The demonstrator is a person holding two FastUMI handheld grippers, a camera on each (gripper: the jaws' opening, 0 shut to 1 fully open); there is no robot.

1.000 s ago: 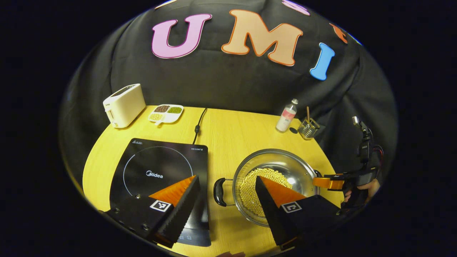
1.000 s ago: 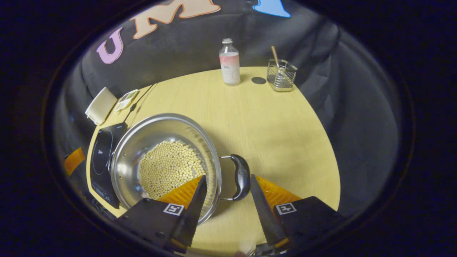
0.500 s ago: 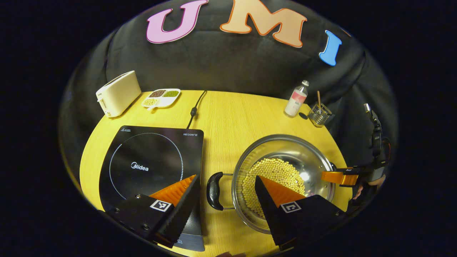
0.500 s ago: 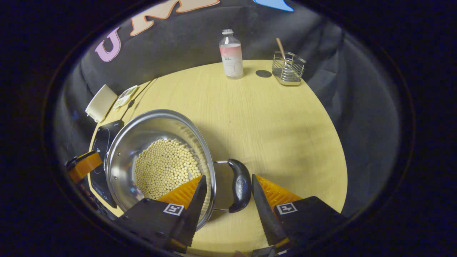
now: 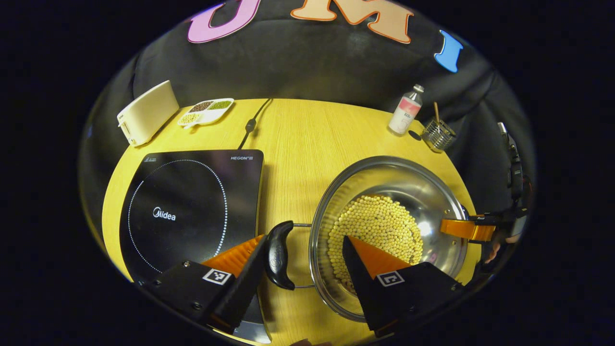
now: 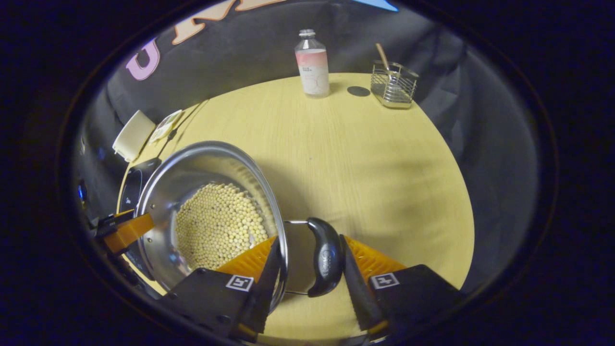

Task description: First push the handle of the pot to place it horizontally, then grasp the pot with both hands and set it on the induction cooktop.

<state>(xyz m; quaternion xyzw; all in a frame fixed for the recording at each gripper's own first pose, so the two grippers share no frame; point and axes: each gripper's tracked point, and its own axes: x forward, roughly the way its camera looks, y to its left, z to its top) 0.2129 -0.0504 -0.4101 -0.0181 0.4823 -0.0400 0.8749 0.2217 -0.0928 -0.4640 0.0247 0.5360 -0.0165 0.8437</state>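
Steel: the pot (image 5: 391,230), polished, holds a bed of pale round beans (image 5: 377,235). It sits on the wooden table (image 5: 307,134), just right of the induction cooktop (image 5: 192,202) as the left gripper view has it, not yet on the glass.
Pot handles: two black loop handles, one on each side. The left handle (image 5: 278,254) points toward the cooktop, the right handle (image 6: 325,257) away from it. That line suits a two-handed lift, so I judge the push step done.
Left gripper (image 5: 302,252): jaws wide apart, straddling the left handle and the pot rim. One finger lies right against the handle, the other hangs over the beans. Nothing is clamped.
Right gripper (image 6: 307,262): jaws apart, bracketing the right handle, one finger over the pot rim, the other close beside the handle. I cannot tell if that finger touches. No pinch yet.
Why so placed: each gripper is lined up on its own handle, likely ahead of closing together.
Writing: "Midea" at the centre of the cooktop ring, "HEGON" at its far corner.
Beyond the pot: a bottle (image 6: 313,65) and wire holder (image 6: 394,86) at the far table edge.
Beyond the cooktop: a cream toaster (image 5: 146,113) and a divided dish (image 5: 206,110).
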